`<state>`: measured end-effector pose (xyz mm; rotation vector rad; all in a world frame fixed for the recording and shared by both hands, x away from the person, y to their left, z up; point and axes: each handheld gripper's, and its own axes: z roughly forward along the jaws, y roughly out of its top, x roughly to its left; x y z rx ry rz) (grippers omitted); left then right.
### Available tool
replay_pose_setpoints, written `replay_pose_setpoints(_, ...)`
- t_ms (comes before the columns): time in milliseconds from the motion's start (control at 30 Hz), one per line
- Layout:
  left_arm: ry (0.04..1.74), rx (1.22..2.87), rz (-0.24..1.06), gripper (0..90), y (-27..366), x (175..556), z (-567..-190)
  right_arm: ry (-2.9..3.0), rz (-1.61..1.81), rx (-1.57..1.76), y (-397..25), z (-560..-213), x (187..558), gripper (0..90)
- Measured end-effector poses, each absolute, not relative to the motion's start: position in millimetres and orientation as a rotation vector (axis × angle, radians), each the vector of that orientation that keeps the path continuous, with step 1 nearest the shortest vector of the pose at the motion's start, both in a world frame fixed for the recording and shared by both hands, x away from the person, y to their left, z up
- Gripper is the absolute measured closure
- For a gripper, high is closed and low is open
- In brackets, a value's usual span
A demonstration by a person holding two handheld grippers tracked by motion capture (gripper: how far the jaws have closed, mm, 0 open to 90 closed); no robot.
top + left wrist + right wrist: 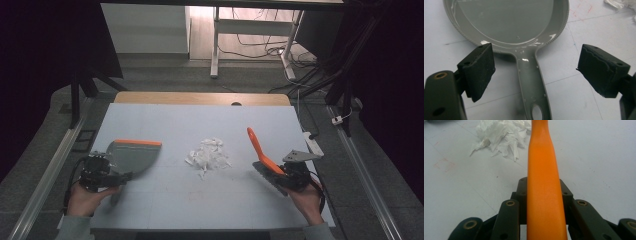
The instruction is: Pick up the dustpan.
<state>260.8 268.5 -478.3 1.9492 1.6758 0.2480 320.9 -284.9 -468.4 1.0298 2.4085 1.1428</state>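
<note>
So the right claw [287,176] is already clamped tight on the orange brush [260,150], holding it off to the right of the paper scraps [209,156], which sit in a pile mid counter [165,120]. The left claw [535,67] is spread wide around the grey dustpan [509,22] handle, not gripping yet. The dustpan lies flat on the left. I'd say it's early days: pan needs grabbing, and all the sweeping is left to do
</note>
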Motion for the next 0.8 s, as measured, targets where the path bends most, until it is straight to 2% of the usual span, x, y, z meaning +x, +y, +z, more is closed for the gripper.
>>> replay_pose_setpoints(800,1.722,1.964,0.139,16.1,264,267,-510,2.415,1.126,1.027,-283,-471,321,70.7)
